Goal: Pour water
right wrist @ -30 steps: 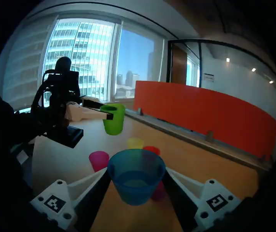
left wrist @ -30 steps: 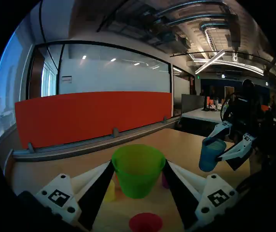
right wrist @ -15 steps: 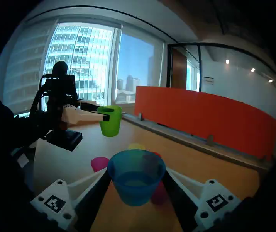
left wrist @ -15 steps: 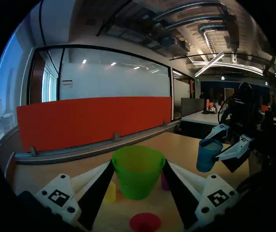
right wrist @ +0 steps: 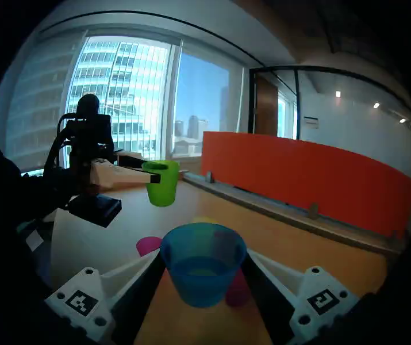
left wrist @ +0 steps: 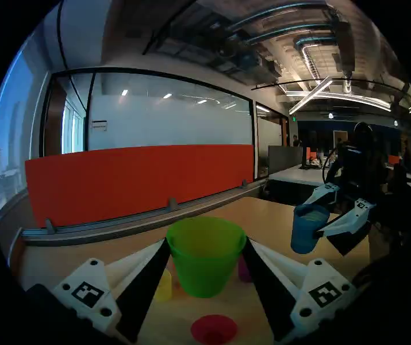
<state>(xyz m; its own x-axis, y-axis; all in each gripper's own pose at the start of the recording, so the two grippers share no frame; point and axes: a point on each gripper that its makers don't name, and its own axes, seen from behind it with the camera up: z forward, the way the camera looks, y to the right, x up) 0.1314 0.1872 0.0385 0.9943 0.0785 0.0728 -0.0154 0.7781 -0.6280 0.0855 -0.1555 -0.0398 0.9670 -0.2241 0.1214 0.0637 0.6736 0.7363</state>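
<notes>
Holding both cups level matters most at this step. The left gripper (left wrist: 205, 248) clamps the green cup (left wrist: 205, 270) upright between its fingers. The right gripper (right wrist: 203, 260) clamps the blue cup (right wrist: 202, 287), with water (right wrist: 202, 271) low inside it. Both hang above the table (left wrist: 280, 215). From the left gripper, the blue cup sits ahead and off to the right, well apart. From the right gripper, the green cup sits ahead to the left. To pour well, I judge the blue rim should come just over the green mouth before any tilt, then tip slowly. I cannot tell whether the green cup is empty. The small cups (left wrist: 214, 329) below the fingers are partly hidden, and the person is lost in shadow.
</notes>
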